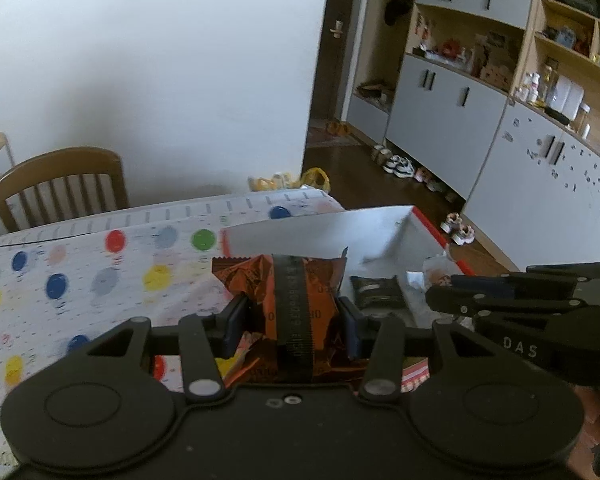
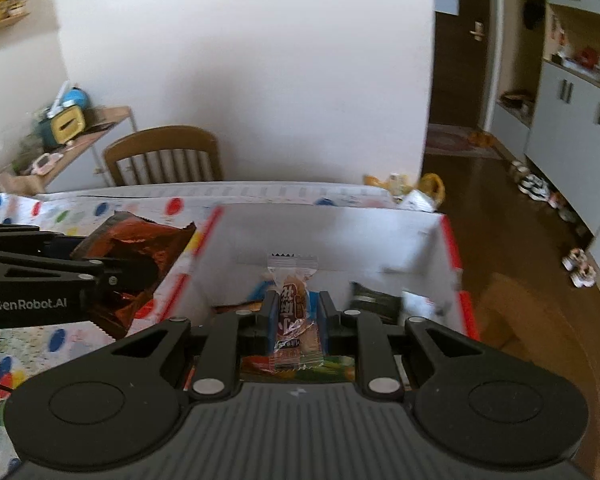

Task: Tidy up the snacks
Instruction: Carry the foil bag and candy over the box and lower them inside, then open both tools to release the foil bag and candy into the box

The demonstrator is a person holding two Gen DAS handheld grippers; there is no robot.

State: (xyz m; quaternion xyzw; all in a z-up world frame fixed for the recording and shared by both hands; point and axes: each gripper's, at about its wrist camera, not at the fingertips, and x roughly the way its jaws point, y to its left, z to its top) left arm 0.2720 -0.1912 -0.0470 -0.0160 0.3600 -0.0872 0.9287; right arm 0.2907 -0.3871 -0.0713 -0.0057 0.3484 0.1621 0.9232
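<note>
Two handheld grippers over a white cardboard box with red edges point(image 2: 452, 248) on the dotted bench point(image 1: 80, 272). Left gripper point(image 1: 292, 312): jaws pinching a crinkled orange-brown foil snack packet point(image 1: 300, 280) beside the box. Right gripper point(image 2: 296, 312): jaws pinching a small clear-wrapped brown snack point(image 2: 296, 316) above the box interior.

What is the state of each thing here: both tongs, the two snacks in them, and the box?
Left tongs: shut on the orange packet.
Orange packet: held, crinkled, beside the box.
Right tongs: shut on the small clear-wrapped snack.
Small clear-wrapped snack: held upright above the box.
White box: open at the top, some snacks already inside.
</note>
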